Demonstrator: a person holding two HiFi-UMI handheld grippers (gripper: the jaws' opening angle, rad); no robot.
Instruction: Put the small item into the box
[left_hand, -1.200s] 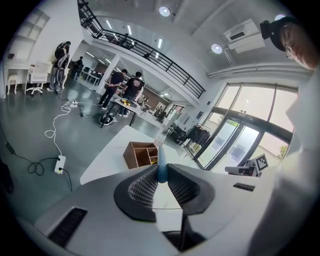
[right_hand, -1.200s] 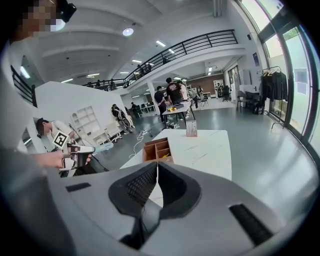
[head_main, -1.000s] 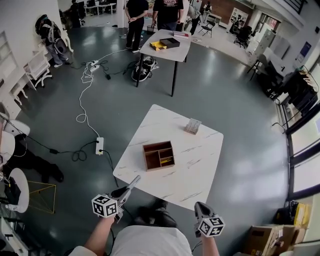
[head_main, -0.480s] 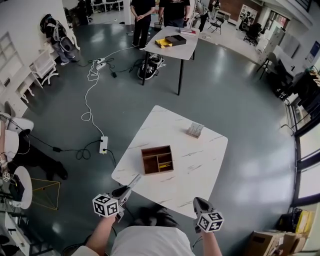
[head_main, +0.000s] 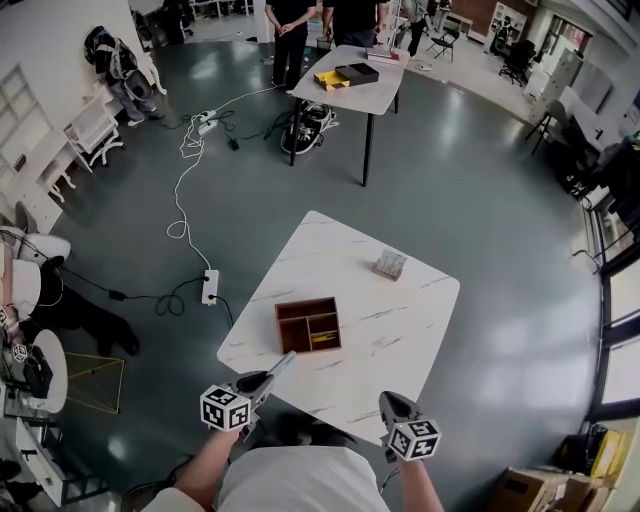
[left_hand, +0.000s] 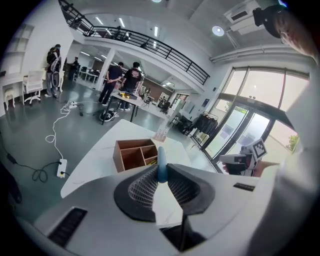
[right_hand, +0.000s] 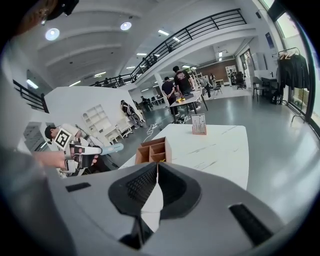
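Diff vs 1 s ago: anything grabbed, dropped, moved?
Left gripper, jaws shut on the light blue item, edged slightly forward toward the wooden box; the head view shifted too. Nothing taken or let go. Right gripper stayed shut and empty by the table's near edge; box and card stand unmoved.

No text, number or brand can be read. Print on the small upright card stand (head_main: 389, 264), at the far edge of the white marble worktop (head_main: 400, 330), is too small to be made out.
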